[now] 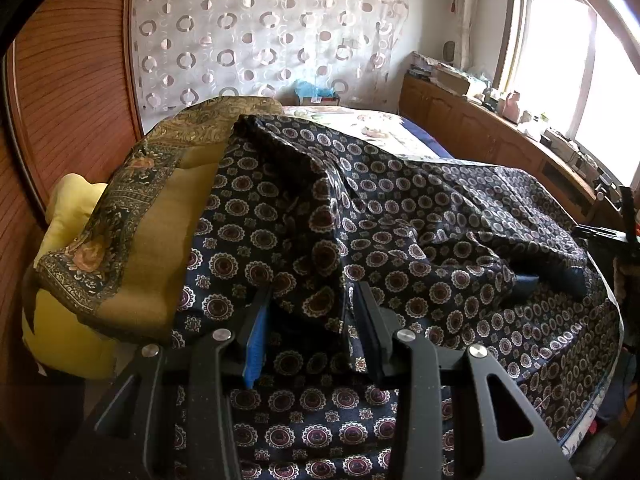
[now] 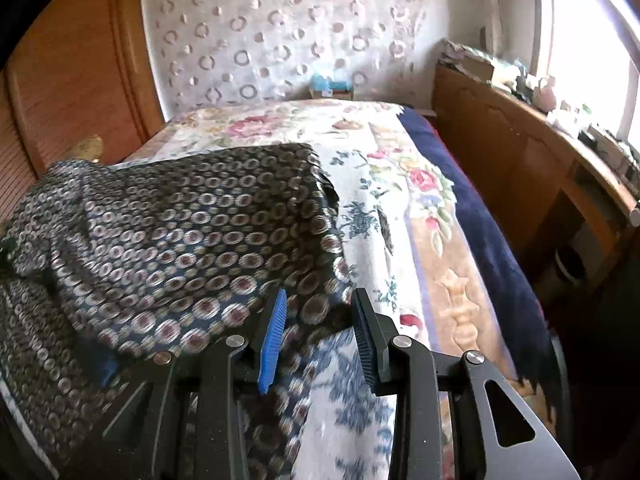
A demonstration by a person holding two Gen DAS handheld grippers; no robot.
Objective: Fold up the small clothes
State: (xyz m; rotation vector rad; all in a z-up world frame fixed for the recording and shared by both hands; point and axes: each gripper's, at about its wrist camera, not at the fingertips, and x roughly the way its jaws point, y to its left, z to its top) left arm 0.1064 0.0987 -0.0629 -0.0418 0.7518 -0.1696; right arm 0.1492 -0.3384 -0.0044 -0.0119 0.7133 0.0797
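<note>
My left gripper (image 1: 310, 312): jaws parted, a raised fold of the dark patterned garment (image 1: 360, 220) runs up between them. Can't tell if the pads actually pinch it, there's visible gap on both sides.

Left wrist view: garment fills centre and right of frame, rumpled, draped over the bed's near edge. The olive-gold scarf (image 1: 160, 200) sits left of centre, overlapping the garment's left edge. A yellow pillow (image 1: 72, 208) is at far left, under the scarf.

My right gripper (image 2: 320, 316): jaws apart, nothing clamped. The garment's edge (image 2: 180, 220) lies under and between the fingers. View is motion-blurred.

Right wrist view: garment takes up left and centre, spread on the floral bedspread (image 2: 400, 184). Wooden cabinet (image 2: 520, 168) runs along the right, with the window (image 2: 592, 40) at upper right.
</note>
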